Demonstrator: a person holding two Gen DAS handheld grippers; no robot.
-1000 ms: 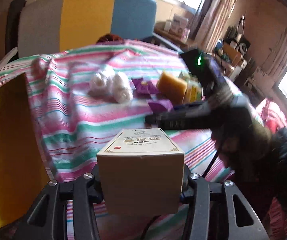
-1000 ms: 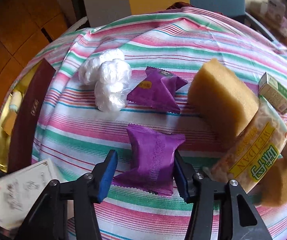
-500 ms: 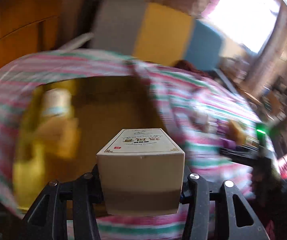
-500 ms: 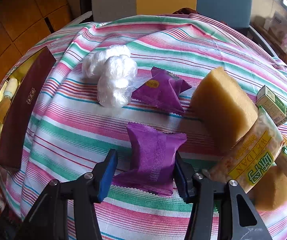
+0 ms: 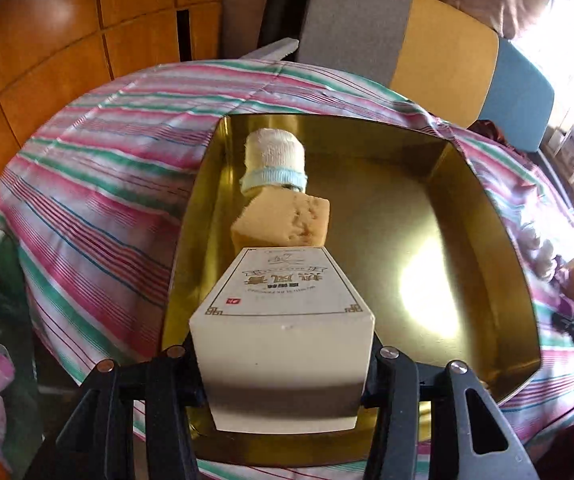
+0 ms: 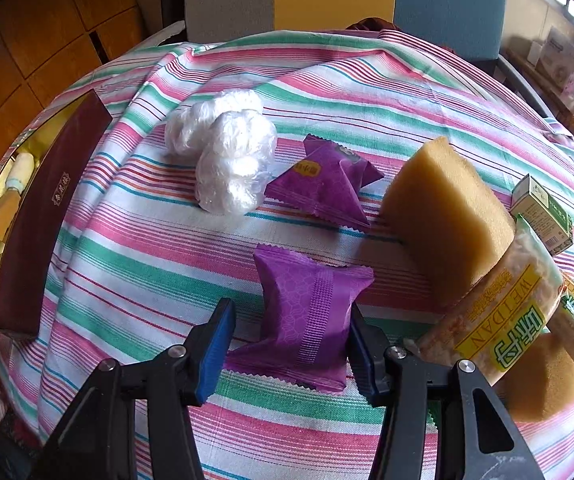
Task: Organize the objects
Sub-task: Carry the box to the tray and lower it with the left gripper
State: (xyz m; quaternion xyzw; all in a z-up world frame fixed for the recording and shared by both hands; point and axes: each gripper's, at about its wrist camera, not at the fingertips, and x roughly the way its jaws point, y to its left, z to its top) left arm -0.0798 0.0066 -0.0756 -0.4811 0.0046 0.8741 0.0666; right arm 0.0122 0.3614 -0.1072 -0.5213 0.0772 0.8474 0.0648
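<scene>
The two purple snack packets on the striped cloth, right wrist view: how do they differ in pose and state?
The near purple packet lies flat, seam side up, between the right gripper fingers; the far purple packet lies free beside the plastic wrap bundle. The near one shows a ribbed seam strip; the far one shows a yellow label and looks folded into a peak. Both are purple with zigzag edges, resting on the striped cloth.

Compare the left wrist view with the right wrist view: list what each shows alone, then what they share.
Left only: the left claw clamped on a cream box over the gold tray's bare floor.

Right only: the right claw straddling a purple packet, a plastic wad, a big sponge.

Both: striped cloth, the tray, its rolled sock.
</scene>
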